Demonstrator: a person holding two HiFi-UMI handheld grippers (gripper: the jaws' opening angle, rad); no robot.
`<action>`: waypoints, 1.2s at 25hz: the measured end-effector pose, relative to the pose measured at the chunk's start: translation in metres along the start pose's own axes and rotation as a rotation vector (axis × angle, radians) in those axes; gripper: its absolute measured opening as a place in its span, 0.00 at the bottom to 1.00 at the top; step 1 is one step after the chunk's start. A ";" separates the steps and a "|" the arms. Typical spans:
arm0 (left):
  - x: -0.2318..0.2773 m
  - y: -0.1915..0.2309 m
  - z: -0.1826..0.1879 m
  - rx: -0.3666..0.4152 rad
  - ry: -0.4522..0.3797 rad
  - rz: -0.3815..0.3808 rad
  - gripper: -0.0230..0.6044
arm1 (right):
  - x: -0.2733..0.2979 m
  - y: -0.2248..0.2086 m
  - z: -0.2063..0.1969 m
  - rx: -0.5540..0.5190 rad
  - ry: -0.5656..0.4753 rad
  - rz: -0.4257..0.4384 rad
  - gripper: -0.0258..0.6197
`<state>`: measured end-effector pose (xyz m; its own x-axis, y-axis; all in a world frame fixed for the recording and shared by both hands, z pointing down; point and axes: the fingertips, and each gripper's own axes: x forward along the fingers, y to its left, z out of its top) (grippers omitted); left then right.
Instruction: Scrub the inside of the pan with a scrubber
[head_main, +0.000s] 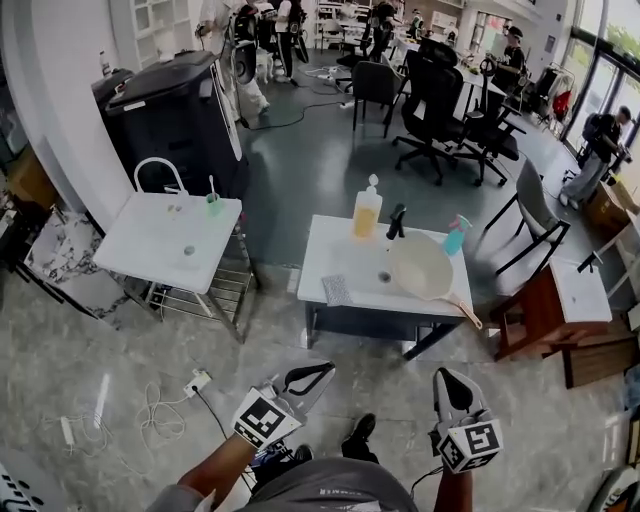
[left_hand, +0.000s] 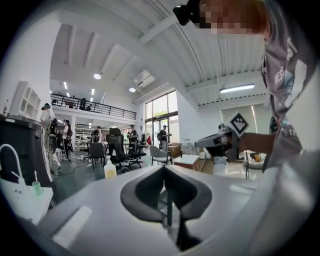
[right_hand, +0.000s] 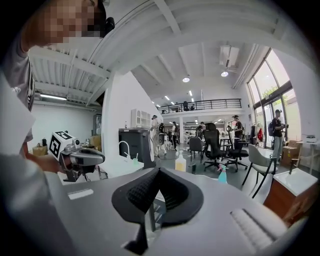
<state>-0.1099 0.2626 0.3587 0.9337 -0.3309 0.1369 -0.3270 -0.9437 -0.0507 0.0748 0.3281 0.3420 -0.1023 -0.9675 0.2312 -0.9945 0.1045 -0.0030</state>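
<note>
Our left gripper (head_main: 323, 371) and right gripper (head_main: 442, 377) hang low in front of us, well short of the white tabletop (head_main: 325, 240). Each has its fingers pressed together on nothing. The pan (head_main: 420, 265) lies in the tabletop's sink, its handle toward the near right corner. The grey scrubber (head_main: 336, 290) sits apart at the left front edge. A yellow soap bottle (head_main: 367, 210) and a blue spray bottle (head_main: 456, 236) stand behind.
</note>
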 end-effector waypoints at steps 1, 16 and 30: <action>0.006 0.003 -0.001 -0.004 0.005 0.015 0.04 | 0.007 -0.006 -0.001 0.001 0.000 0.013 0.04; 0.150 0.029 0.021 -0.031 0.024 0.156 0.04 | 0.096 -0.141 0.000 0.019 -0.013 0.164 0.04; 0.209 0.045 0.038 0.008 0.063 0.223 0.04 | 0.126 -0.206 -0.018 0.073 -0.003 0.211 0.04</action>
<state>0.0767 0.1514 0.3472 0.8273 -0.5311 0.1830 -0.5229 -0.8471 -0.0947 0.2672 0.1891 0.3890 -0.3087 -0.9264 0.2155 -0.9498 0.2881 -0.1217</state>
